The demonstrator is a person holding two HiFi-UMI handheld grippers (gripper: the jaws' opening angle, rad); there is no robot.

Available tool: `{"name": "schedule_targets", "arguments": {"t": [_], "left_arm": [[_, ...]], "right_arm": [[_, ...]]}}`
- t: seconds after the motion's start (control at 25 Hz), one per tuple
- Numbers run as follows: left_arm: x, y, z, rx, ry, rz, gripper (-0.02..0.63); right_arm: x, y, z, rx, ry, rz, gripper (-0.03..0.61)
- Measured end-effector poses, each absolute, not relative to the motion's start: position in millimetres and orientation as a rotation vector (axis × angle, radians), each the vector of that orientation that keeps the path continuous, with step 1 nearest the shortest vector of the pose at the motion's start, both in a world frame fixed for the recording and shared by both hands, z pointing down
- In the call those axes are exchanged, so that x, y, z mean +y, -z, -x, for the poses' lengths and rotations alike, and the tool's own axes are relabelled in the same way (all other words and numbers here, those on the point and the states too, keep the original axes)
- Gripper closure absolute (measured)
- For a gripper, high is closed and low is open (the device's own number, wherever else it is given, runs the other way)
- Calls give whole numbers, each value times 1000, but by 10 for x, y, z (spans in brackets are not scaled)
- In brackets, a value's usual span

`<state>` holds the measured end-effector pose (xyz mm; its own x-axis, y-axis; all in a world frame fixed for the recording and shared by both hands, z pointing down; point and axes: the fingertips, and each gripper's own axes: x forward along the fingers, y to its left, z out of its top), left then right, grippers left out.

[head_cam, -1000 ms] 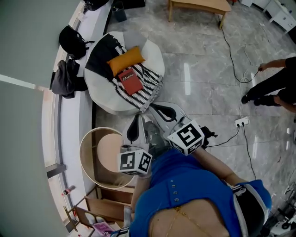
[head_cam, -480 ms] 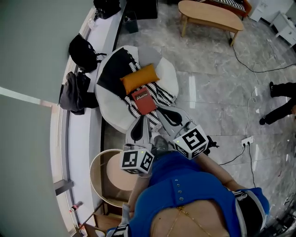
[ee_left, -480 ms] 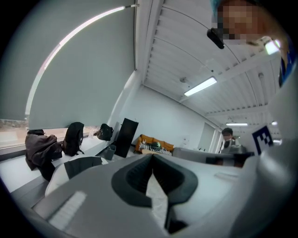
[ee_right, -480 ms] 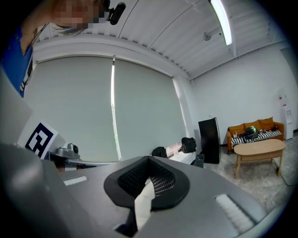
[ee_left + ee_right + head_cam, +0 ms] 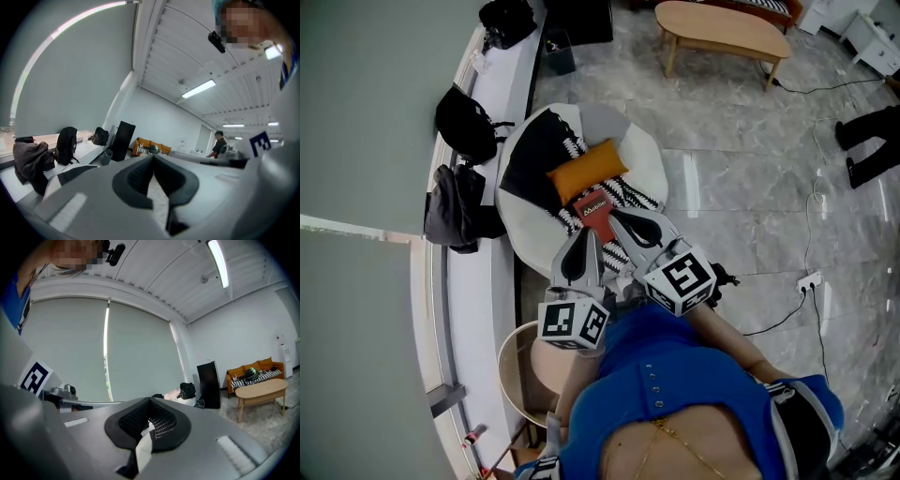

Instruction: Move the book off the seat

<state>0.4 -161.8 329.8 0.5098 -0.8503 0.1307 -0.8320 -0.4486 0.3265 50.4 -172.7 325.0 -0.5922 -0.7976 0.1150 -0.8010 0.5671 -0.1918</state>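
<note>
Now, from the head view, the red book (image 5: 594,205) is seen lying on the round white seat (image 5: 525,239), on top of a black and white striped blanket (image 5: 630,195) and just below an orange cushion (image 5: 589,171). The left gripper (image 5: 589,234) and the right gripper (image 5: 612,215) are held side by side over the near part of the seat. The tip of the right one is seen right at the near edge of the book, but a touch cannot be told. Two black bags (image 5: 466,117) are seen on the ledge beside the seat, and a wooden table (image 5: 722,28) is seen far off on the floor. In the left gripper view, the fingers (image 5: 136,176) of the left gripper (image 5: 153,157) are pressed together, and a black backpack (image 5: 65,145) is seen past them by the window. In the right gripper view, the fingers (image 5: 166,425) of the right gripper (image 5: 150,402) are pressed together too, and the wooden table (image 5: 260,390) is seen at the right.
</note>
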Motion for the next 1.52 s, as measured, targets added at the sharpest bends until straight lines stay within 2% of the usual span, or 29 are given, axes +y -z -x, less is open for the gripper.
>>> {"name": "schedule_targets", "arguments": {"t": [0.72,1.52], "left_arm": [[-2074,-3057,-4,-1602,145,-2271,612],[-2081,-3184,-106,-1648,88,-2238,612]], "right_arm": [[-2190,-3054,-362,-2874,-342,-1090,578],[-2228,-3177,-463,-2870,-362,-1029,578]]}}
